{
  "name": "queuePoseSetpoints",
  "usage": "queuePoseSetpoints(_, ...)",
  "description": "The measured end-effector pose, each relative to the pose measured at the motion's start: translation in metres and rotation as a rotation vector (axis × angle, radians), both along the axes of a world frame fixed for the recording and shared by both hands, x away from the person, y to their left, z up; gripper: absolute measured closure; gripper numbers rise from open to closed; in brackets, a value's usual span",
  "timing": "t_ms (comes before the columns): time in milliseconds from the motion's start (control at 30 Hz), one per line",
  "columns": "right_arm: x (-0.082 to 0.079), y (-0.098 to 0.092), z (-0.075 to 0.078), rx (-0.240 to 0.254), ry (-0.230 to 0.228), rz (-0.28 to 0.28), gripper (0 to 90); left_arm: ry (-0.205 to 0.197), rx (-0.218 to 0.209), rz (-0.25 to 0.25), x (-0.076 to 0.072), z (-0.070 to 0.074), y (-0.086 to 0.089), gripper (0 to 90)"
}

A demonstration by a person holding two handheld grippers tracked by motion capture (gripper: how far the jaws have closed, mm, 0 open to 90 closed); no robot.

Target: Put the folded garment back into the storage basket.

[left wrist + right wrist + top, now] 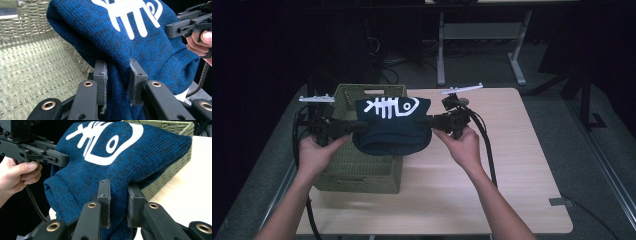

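1. The left gripper has its jaws clamped on the left edge of the blue knit garment.
2. The garment hangs stretched above the woven basket (at the counter's left edge).
3. The right gripper pinches the garment's right edge.
4. Bare counter lies open to the right.
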State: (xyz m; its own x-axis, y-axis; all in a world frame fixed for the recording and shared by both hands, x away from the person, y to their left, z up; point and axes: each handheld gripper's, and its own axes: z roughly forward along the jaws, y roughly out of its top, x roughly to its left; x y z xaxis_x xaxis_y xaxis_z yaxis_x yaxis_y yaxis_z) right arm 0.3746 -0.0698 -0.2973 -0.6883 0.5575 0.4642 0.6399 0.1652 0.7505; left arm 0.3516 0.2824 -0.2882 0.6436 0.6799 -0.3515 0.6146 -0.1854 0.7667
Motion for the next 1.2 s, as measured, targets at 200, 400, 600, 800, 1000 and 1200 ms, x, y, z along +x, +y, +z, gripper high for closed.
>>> queuePoseSetpoints(200,0.002,0.007,0.001,-0.003,-0.004,0.014,75.9,0.001,-0.008,0.011,-0.002,0.001,0.009,71.8)
queuePoseSetpoints(400,0.005,0.015,0.002,-0.004,-0.005,0.023,75.9,0.002,-0.005,0.01,0.0,0.001,0.017,71.7)
queuePoseSetpoints(600,0.007,0.02,0.0,0.003,-0.002,0.029,75.8,0.006,0.0,0.006,0.0,0.0,0.022,71.6)
queuePoseSetpoints(800,0.008,0.026,-0.002,0.001,-0.003,0.035,75.7,0.012,0.001,0.011,0.001,-0.004,0.026,71.3)
queuePoseSetpoints(1000,0.01,0.033,-0.004,0.001,-0.009,0.042,75.6,0.013,0.004,0.014,0.001,-0.007,0.035,71.2)
queuePoseSetpoints(1200,0.011,0.042,-0.007,-0.001,-0.007,0.048,75.6,0.012,0.003,0.016,0.0,-0.009,0.043,71.0)
